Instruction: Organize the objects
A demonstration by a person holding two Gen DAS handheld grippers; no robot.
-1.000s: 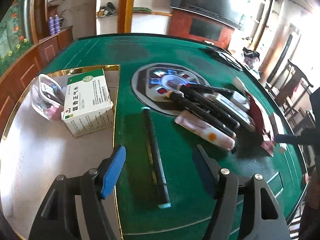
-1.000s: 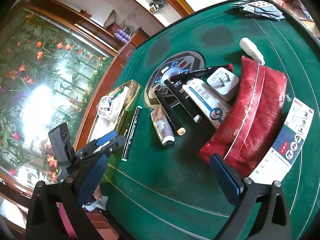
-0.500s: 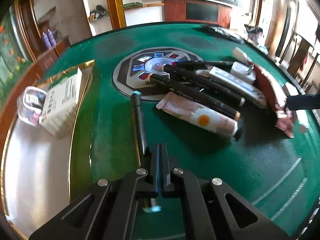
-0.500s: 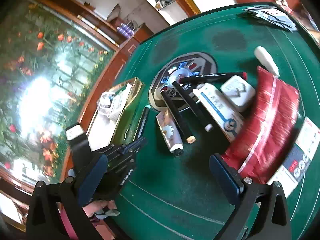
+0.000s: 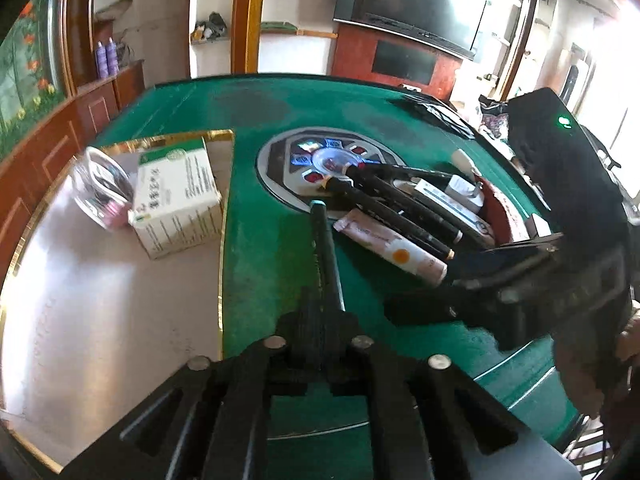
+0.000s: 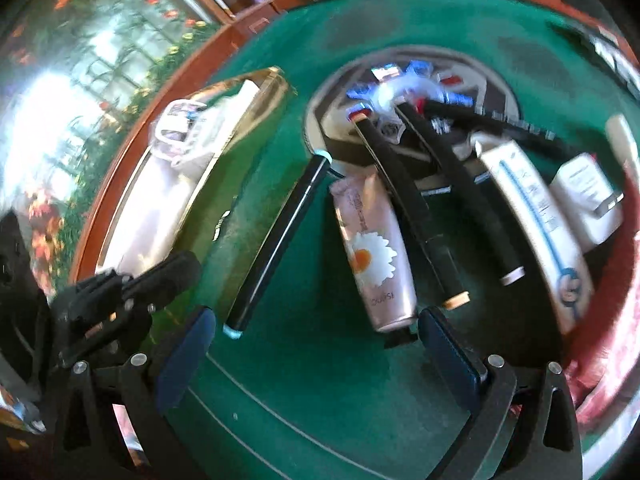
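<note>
The pen [image 5: 325, 248] lies on the green table [image 5: 272, 248], pointing away along the left gripper [image 5: 320, 320], just right of the gold-rimmed tray [image 5: 100, 300]. That tray looks like the place where sorted things go, since a white box [image 5: 176, 196] and a small clear bag [image 5: 100, 188] already stand together in its far corner. The loose heap is to the right: a red pouch [image 6: 612, 300], a daisy-printed tube [image 6: 372, 256] and several black markers [image 6: 408, 200] fanned over the table's round centre panel. The left gripper's jaws are pressed together, and in its own view the pen runs straight into them, so I judge it pinched near its near end, ready to be swung across the rim. The right wrist view tells something else: there the pen's whole length shows, pale cap included, with the left gripper's tip just beside it, so actual contact is not certain. The right gripper [image 6: 320, 356] is spread wide and holds nothing. It hangs over the felt with the tube's cap close to its right-hand finger, probably lining up on the tube. The left wrist view gives only a dark blur of it.
</note>
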